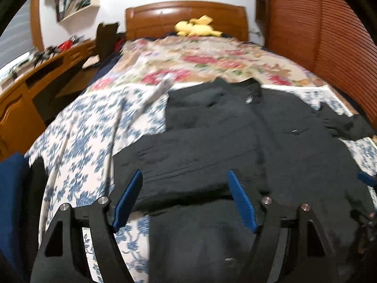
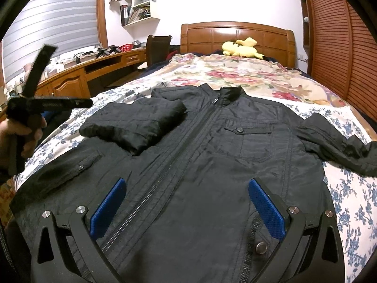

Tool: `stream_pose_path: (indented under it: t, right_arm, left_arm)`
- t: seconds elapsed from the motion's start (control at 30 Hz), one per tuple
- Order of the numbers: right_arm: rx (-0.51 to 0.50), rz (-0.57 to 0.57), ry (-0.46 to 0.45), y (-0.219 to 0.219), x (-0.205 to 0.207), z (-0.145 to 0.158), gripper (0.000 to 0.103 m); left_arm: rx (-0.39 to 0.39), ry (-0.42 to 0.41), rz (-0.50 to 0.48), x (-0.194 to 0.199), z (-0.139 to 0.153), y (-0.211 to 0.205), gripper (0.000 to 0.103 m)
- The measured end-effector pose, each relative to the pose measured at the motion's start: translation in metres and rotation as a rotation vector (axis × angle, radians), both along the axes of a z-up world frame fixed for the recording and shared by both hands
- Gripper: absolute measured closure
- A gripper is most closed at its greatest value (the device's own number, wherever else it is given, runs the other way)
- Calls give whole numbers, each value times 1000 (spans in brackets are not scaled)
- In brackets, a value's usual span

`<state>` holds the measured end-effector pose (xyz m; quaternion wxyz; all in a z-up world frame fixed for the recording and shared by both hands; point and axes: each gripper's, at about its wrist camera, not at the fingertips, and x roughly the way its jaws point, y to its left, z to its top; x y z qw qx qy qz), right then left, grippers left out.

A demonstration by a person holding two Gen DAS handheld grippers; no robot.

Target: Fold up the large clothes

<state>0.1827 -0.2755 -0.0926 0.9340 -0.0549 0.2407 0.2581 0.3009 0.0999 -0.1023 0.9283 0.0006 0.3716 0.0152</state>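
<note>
Jacket: a black jacket [image 2: 212, 155] lies face up and spread on the bed [image 2: 348, 188], collar toward the headboard, zipper closed up its middle.
Sleeves: seen from the right wrist camera, the left-side sleeve [image 2: 134, 127] is folded in over the jacket's chest; the right-side sleeve [image 2: 339, 141] stretches out sideways onto the bedspread.
Pockets: a buttoned flap pocket [image 2: 247, 139] sits right of the zipper, and another flap with a button lies near the left hem.
Right gripper: the right gripper [image 2: 188, 207] hangs over the jacket's lower front, jaws wide apart, blue pads either side of the zipper, nothing between them.
Left gripper: the left gripper [image 1: 186, 200] is above the jacket's hem on its left side, jaws wide with nothing gripped; the left wrist picture is blurred.
Hand: a hand [image 2: 21, 134] holds the left gripper's handle, left of the jacket.
Beyond the jacket: a yellow plush toy [image 2: 240, 47] rests by the wooden headboard [image 2: 235, 35], well apart from the collar.
Left of the bed: a wooden tabletop [image 2: 77, 68] with clutter.
</note>
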Motion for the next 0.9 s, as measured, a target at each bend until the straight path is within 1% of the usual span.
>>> stream_pose_path:
  t: [0.13, 0.37, 0.43, 0.5, 0.57, 0.63, 0.7, 0.77, 0.8, 0.87, 0.9]
  right_arm:
    - [-10, 1, 9, 3, 3, -1, 0]
    - [-21, 9, 14, 4, 5, -1, 0]
    - [-23, 11, 15, 3, 6, -1, 0]
    - [-24, 12, 18, 3, 6, -1, 0]
    - [-23, 13, 20, 2, 6, -2, 0]
    - [-20, 13, 22, 1, 7, -1, 0]
    - [-18, 13, 22, 0, 6, 0, 0]
    - [-17, 14, 20, 0, 5, 0, 0]
    - [-16, 14, 18, -1, 4, 1, 0]
    - [-13, 15, 14, -3, 2, 2, 0]
    - [-12, 13, 11, -4, 0, 3, 0]
  left_arm:
    - [5, 53, 60, 11, -26, 25, 28]
    - [-45, 133, 135, 26, -60, 58, 28]
    - [-78, 158, 143, 30, -68, 64, 28]
    - [-132, 181, 150, 33, -75, 70, 27]
    - [-164, 190, 157, 35, -77, 73, 28]
    - [-179, 201, 154, 39, -78, 73, 28]
    - [-193, 212, 132, 41, -79, 71, 44]
    - [-219, 220, 99, 42, -76, 65, 75]
    - [-203, 214, 90, 41, -72, 60, 78]
    - [-102, 181, 87, 39, -57, 43, 84]
    - [-64, 159, 80, 37, -49, 36, 84]
